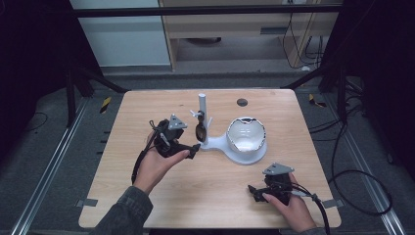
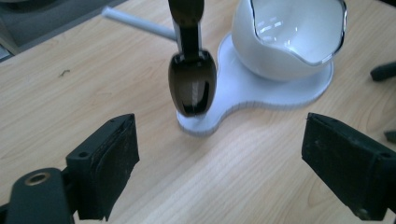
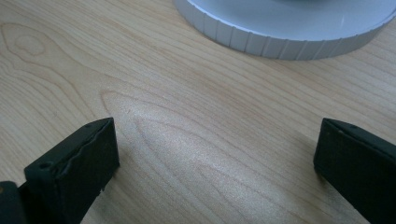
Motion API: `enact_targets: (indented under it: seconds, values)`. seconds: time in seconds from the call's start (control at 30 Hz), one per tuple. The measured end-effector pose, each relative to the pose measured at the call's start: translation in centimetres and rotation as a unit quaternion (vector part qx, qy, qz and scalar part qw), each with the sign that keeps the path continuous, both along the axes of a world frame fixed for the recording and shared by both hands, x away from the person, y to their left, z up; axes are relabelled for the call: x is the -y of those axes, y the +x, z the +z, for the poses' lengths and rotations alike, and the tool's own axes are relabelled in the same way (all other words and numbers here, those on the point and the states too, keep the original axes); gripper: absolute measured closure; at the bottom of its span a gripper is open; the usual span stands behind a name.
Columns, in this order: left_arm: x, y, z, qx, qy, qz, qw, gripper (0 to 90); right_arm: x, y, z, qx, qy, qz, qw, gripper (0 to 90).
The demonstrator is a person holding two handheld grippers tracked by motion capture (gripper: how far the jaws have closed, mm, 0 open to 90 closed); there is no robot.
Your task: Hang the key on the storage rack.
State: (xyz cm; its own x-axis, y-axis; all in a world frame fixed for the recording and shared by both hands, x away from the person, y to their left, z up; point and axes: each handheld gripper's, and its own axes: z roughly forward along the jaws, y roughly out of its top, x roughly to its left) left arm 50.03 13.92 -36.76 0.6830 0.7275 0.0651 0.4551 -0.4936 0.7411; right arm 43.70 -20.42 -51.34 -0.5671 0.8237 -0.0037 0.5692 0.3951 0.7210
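Facing spoon (image 2: pixel 192 88): left gripper (image 2: pixel 233 158) (fingers apart)

White base (image 3: pixel 289 28) cropped at top

This is looking like a lab or recording workspace rather than a home. A bare wooden table (image 1: pixel 210 181) is sitting inside a dark metal frame (image 1: pixel 205 11), with tripod legs (image 1: pixel 98 78) standing at the far left and right. Black cables (image 1: pixel 362 196) are trailing over grey carpet at the right, yellow-black tape marks (image 1: pixel 105 104) are lying on the floor, and plain cabinets (image 1: pixel 230 29) are standing at the far side.
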Motion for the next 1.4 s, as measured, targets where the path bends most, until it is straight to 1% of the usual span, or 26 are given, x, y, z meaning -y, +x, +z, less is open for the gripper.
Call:
enact_targets:
  seconds: [0.03,0.13,0.17,0.27,0.4,0.47,0.57,0.63,0.7,0.77,0.8,0.83,0.87,0.93,0.97,1.0,1.03,1.07,1.1,1.13,1.17,1.27,1.3,1.33,1.37,1.4]
  values:
    - [-0.2,-0.3,-0.2,0.0,0.003,-0.002,1.0,9.9,0.0,0.0,0.0,0.0,0.0,0.0,1.0,0.4]
    - [-1.0,-1.0,-1.2,-0.014,0.0,-0.008,0.9999,8.4,0.0,0.0,0.0,0.0,0.0,0.0,1.0,0.5]
    - [-1.2,-1.2,-1.6,-0.018,0.003,-0.01,0.9998,7.5,0.0,0.0,0.0,0.0,0.0,0.0,1.0,0.4]
    - [-2.0,-2.0,-2.8,-0.02,0.016,-0.009,0.9996,7.4,0.0,0.0,0.0,0.0,0.0,0.0,1.0,0.4]
    - [-3.3,-3.0,-4.7,-0.041,0.016,-0.007,0.999,7.1,0.0,0.0,0.0,0.0,0.0,-0.001,1.0,0.4]
    - [-4.2,-3.4,-5.6,-0.049,0.017,0.0,0.9986,6.9,0.0,0.0,0.0,0.0,0.0,-0.001,1.0,0.4]
    - [-5.4,-3.7,-6.8,-0.065,0.031,0.012,0.9973,6.9,0.0,0.0,0.0,0.0,0.0,-0.001,1.0,0.4]
    - [-6.2,-3.8,-7.5,-0.07,0.045,0.024,0.9963,7.0,0.0,0.0,0.0,0.0,0.0,-0.002,1.0,0.4]
    - [-6.9,-3.9,-8.1,-0.074,0.049,0.032,0.9956,7.1,0.0,0.0,0.0,0.0,0.0,-0.002,1.0,0.4]
    - [-7.8,-4.0,-8.7,-0.075,0.054,0.042,0.9949,7.2,0.0,0.0,0.0,0.0,0.0,-0.001,1.0,0.4]
    - [-8.1,-4.1,-9.0,-0.064,0.065,0.051,0.9946,7.2,0.0,0.0,0.0,-0.001,0.0,-0.002,1.0,0.4]
    - [-8.5,-4.1,-9.3,-0.056,0.082,0.055,0.9936,7.3,0.0,0.0,0.0,0.0,0.0,-0.001,1.0,0.4]
    - [-8.9,-4.2,-9.6,-0.056,0.084,0.058,0.9932,7.6,0.0,0.0,0.0,0.0,0.0,-0.002,1.0,0.5]
    - [-9.8,-4.1,-10.4,-0.067,0.065,0.065,0.9935,7.5,0.0,0.0,0.0,0.0,0.0,-0.001,1.0,0.4]
    - [-10.0,-4.1,-10.7,-0.065,0.072,0.068,0.993,7.3,0.0,0.0,0.0,0.0,0.0,-0.001,1.0,0.4]
    - [-10.3,-4.1,-11.0,-0.061,0.089,0.069,0.9918,7.2,0.0,0.0,0.0,0.0,0.001,-0.002,1.0,0.4]
    - [-10.5,-4.0,-11.3,-0.057,0.096,0.073,0.9911,7.3,0.0,0.0,0.0,0.0,0.0,-0.002,1.0,0.5]
    - [-10.8,-3.9,-11.6,-0.056,0.097,0.077,0.9908,7.3,-0.1,0.0,0.0,0.0,0.001,-0.002,1.0,0.4]
    - [-11.1,-3.8,-12.0,-0.056,0.089,0.084,0.991,7.4,0.0,0.0,0.0,0.0,0.0,-0.001,1.0,0.4]
    - [-11.3,-3.6,-12.3,-0.056,0.085,0.09,0.9907,7.7,0.0,0.0,0.0,0.0,0.0,-0.001,1.0,0.4]
    - [-11.4,-3.6,-12.5,-0.056,0.076,0.093,0.9912,6.9,-0.1,0.1,0.0,0.0,0.0,-0.001,1.0,0.4]
    - [-11.7,-3.4,-12.7,-0.06,0.061,0.09,0.9922,5.0,-0.1,0.1,0.0,0.0,0.001,0.0,1.0,0.4]
    - [-11.9,-3.3,-12.9,-0.063,0.053,0.089,0.9926,4.2,-0.1,0.1,0.0,0.001,0.0,0.0,1.0,0.4]
    - [-12.3,-3.1,-13.1,-0.073,0.036,0.089,0.9928,2.9,-0.1,0.1,0.0,0.001,0.0,0.0,1.0,0.4]
    - [-12.6,-2.9,-13.4,-0.071,0.025,0.089,0.9932,0.0,-0.1,0.1,0.0,0.001,0.0,0.0,1.0,0.4]
    - [-13.0,-2.9,-13.7,-0.053,0.012,0.089,0.9946,0.0,-0.1,0.1,0.0,0.0,0.0,-0.002,1.0,0.4]
